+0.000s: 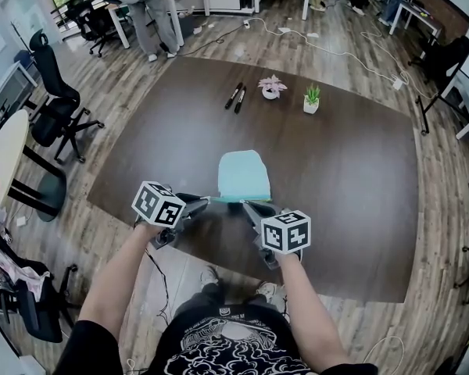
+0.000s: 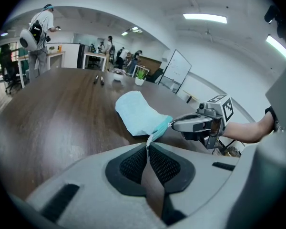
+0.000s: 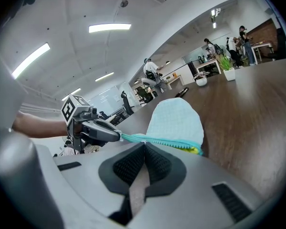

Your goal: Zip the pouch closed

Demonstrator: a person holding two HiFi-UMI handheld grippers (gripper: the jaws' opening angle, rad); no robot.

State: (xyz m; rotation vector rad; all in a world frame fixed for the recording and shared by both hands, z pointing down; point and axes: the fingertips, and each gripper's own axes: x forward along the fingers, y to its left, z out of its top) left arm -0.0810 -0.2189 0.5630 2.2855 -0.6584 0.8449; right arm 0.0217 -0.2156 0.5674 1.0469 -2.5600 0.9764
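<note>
Black white-printed T-shirt (image 1: 219,348); grey left gripper (image 1: 209,200), right gripper (image 1: 247,205), marker cubes (image 1: 158,204).

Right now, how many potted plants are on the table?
2. The pink plant sits beyond the pouch; the green plant stands just right of it. None looks hidden.

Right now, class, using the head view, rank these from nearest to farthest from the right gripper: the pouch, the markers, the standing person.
1. The pouch: pinched at the right gripper, near edge of the table.
2. The markers: far side of the table, slightly left.
3. The standing person: beyond the table, far upper left.
</note>
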